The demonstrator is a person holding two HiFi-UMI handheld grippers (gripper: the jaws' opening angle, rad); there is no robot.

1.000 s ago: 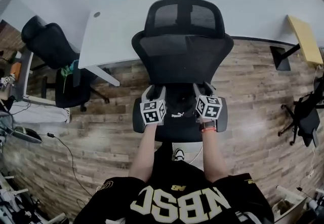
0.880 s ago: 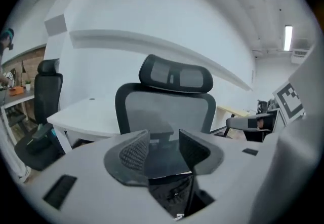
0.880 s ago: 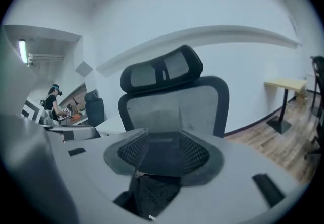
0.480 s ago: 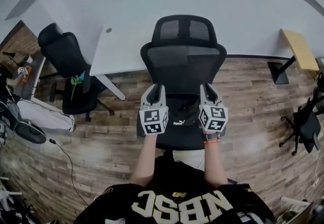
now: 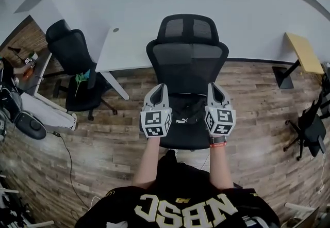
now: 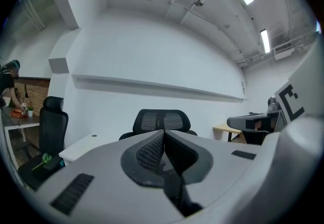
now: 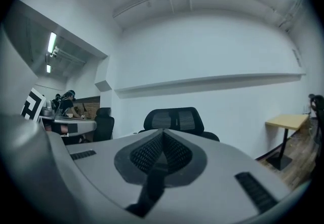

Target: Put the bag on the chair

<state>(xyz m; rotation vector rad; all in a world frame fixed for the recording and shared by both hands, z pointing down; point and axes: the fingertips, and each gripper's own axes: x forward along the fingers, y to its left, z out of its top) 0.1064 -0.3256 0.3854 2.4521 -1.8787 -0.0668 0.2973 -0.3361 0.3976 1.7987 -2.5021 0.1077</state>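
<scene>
The left tool (image 5: pixel 160 87) has its jaws pressed flat together, ribbed pads (image 6: pixel 149 151) meeting with nothing between them. The right tool (image 5: pixel 213 86) is in the same state, fully closed and empty.

The black bag (image 5: pixel 186 111) lies between the two tools, slightly ahead of their marker cubes. It rests on the seat (image 5: pixel 186 142) of the chair (image 5: pixel 186 62), its white logo facing the person. Neither tool has hold of it, so the placing looks done. As far as these pictures show, the bag sits squarely in the middle of the seat, against the foot of the backrest, with no part hanging over the edge. What is left, at most, is to draw the tools back. The head view does not show whether either tool's side touches the bag.

Both tools are held out level and parallel, one on each side of the bag, tips pointing at the backrest. The bare forearms (image 5: pixel 149 160) reach straight forward from the body. Each gripper view looks over its closed jaws at the headrest (image 6: pixel 161 120) and the white wall (image 7: pixel 212 50) beyond, and the bag shows in neither. From this I judge the tools are held above the bag and aimed forward, not down at it.
</scene>
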